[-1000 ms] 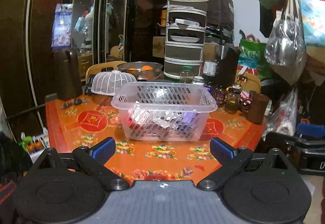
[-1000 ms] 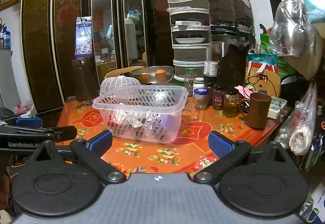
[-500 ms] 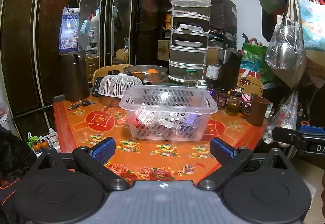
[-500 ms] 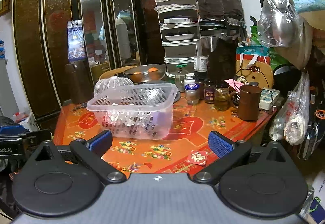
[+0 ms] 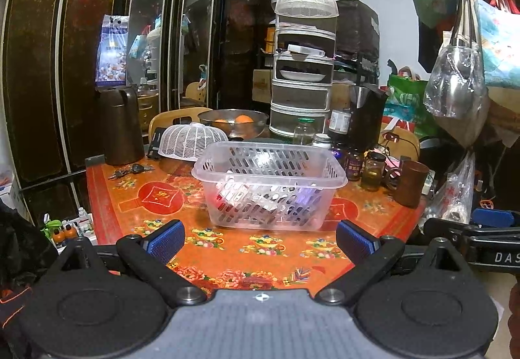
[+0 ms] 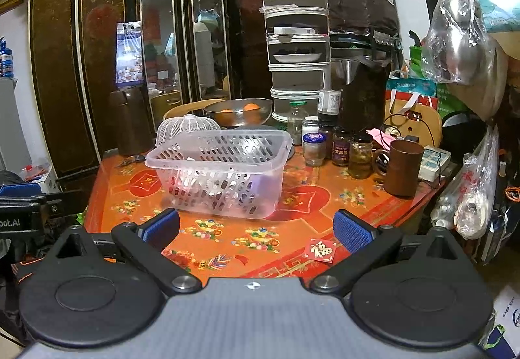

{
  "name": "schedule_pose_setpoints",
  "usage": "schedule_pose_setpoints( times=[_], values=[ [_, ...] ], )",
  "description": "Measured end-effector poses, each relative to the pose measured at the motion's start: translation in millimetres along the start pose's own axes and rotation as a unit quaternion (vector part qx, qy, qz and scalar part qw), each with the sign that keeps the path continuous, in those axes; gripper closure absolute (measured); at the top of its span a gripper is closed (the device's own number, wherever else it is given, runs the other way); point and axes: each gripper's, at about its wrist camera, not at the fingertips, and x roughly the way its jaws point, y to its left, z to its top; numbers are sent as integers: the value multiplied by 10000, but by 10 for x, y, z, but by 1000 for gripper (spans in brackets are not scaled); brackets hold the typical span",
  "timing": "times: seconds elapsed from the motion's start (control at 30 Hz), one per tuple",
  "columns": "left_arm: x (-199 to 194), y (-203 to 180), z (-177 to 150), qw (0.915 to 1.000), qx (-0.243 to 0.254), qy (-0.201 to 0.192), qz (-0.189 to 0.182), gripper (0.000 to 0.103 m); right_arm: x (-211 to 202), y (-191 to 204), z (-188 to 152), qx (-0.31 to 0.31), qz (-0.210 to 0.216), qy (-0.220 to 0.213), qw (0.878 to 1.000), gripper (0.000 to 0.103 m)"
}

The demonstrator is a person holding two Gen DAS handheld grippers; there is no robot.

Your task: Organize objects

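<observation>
A clear slotted plastic basket [image 5: 269, 177] holding several small packets stands on the orange patterned table [image 5: 227, 245]; it also shows in the right wrist view [image 6: 221, 170]. My left gripper [image 5: 260, 240] is open and empty, held back over the table's near edge, short of the basket. My right gripper [image 6: 256, 230] is open and empty, also short of the basket, to its right. A small red envelope [image 6: 319, 250] lies on the table by the right gripper's right finger. Each gripper shows at the edge of the other's view.
Behind the basket are a white mesh food cover [image 5: 191, 141], a metal bowl with oranges [image 5: 234, 123], several jars [image 6: 341, 147], a brown mug [image 6: 403, 168], a brown jug [image 5: 120, 125] and a tiered rack [image 5: 304, 66]. Plastic bags [image 6: 468, 193] hang at the right.
Both grippers have drawn back and risen a little; the basket looks smaller and more of the table shows. The red envelope has come into the right wrist view.
</observation>
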Motion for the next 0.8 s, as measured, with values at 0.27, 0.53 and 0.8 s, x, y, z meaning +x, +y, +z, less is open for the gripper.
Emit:
schedule_pose_setpoints(
  times=[0.27, 0.53, 0.8],
  values=[
    [-9, -32, -1, 10000, 24, 2, -1, 3, -21, -19, 12, 25, -13, -10, 10000, 0],
    [-10, -27, -4, 10000, 6, -1, 11, 3, -12, -30, 25, 28, -4, -7, 10000, 0],
    [-1, -17, -8, 10000, -12, 9, -8, 3, -11, -3, 12, -52, -4, -57, 10000, 0]
  ],
)
